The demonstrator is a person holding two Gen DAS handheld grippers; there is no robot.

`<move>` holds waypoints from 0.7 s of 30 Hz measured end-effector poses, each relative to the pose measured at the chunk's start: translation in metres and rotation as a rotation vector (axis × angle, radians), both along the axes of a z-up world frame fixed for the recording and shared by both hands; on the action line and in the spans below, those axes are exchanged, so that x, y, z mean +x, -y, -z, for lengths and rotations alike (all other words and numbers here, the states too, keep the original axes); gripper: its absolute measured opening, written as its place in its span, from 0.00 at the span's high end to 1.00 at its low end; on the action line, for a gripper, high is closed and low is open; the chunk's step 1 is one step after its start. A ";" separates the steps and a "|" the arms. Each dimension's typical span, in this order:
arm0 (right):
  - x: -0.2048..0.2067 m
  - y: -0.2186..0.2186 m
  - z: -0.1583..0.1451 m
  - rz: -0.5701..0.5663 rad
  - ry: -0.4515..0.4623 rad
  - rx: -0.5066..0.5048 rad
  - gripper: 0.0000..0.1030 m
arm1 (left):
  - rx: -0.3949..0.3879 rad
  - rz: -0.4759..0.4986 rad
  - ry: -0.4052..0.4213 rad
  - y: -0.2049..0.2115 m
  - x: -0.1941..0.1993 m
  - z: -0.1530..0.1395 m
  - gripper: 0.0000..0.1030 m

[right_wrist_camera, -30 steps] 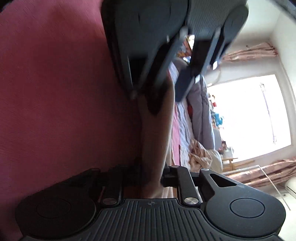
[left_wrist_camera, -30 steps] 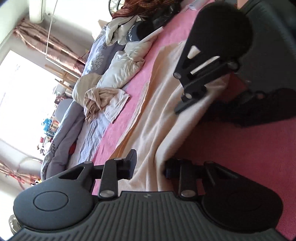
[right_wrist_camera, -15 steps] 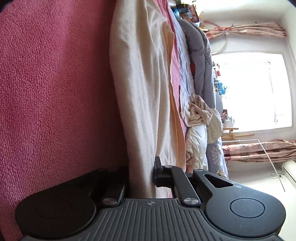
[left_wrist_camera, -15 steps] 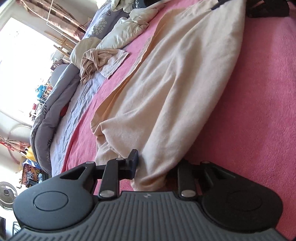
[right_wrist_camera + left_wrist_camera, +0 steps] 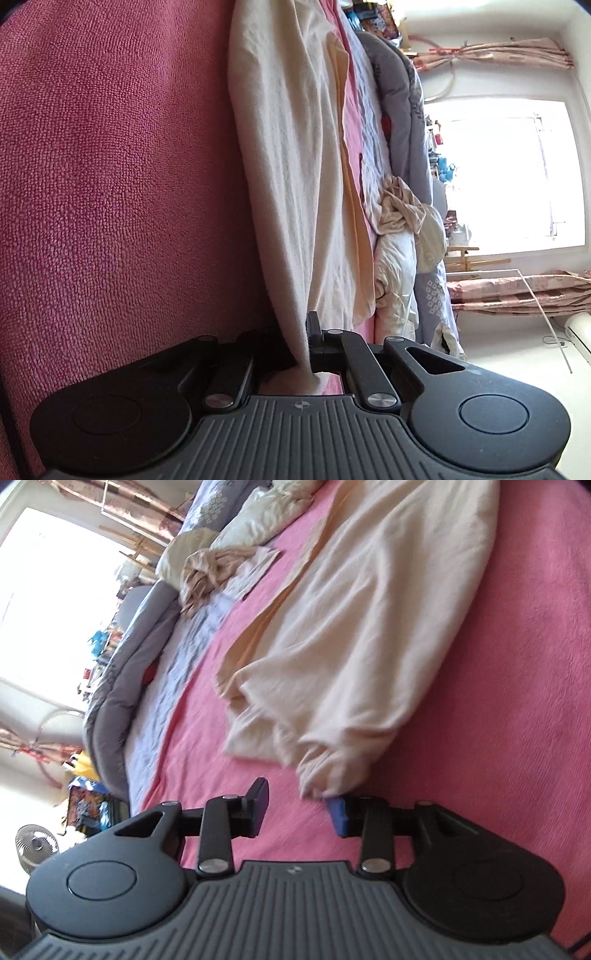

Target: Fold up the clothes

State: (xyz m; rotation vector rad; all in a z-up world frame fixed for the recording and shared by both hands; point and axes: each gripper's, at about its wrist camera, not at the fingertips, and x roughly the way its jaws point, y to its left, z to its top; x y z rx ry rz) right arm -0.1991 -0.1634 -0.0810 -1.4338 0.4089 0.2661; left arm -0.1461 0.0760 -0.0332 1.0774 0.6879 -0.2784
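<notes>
Your left gripper (image 5: 299,810) has just been opening — its fingers (image 5: 258,805) now stand apart with only pink bedspread (image 5: 517,646) between them, and the near end of the cream garment (image 5: 369,627) lies just ahead, brushing the tip of the right-hand finger but not clamped. Your right gripper (image 5: 299,347) is clenched on the other end of the same cream garment (image 5: 295,166), a gathered fold pinched between its fingers (image 5: 314,332). The garment lies stretched lengthwise on the bed, beside a grey quilt (image 5: 402,110) — crumpled clothes (image 5: 399,210) heaped beyond.
</notes>
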 end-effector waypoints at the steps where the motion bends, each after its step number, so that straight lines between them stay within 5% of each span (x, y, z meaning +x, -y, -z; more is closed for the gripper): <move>1: 0.005 0.000 0.000 -0.002 -0.001 0.002 0.93 | -0.024 0.007 0.002 0.002 -0.002 -0.009 0.55; 3: 0.001 0.001 -0.001 -0.003 -0.003 0.007 0.93 | -0.083 0.063 -0.001 0.014 -0.009 -0.027 0.52; 7: -0.004 0.002 -0.006 -0.005 -0.018 0.023 0.93 | -0.138 0.296 -0.050 0.073 -0.029 -0.038 0.22; 13: -0.008 0.006 -0.012 -0.037 -0.041 0.032 0.93 | 0.004 0.565 -0.068 0.157 -0.043 0.003 0.22; 15: -0.012 0.007 -0.012 -0.052 -0.045 0.028 0.93 | -0.029 0.556 -0.091 0.167 -0.031 0.002 0.23; 19: -0.020 0.008 -0.012 -0.064 -0.047 0.032 0.93 | -0.100 0.494 -0.181 0.176 -0.002 -0.002 0.49; 21: -0.033 0.009 -0.013 -0.067 -0.047 0.034 0.93 | -0.101 0.475 -0.201 0.175 0.005 0.000 0.54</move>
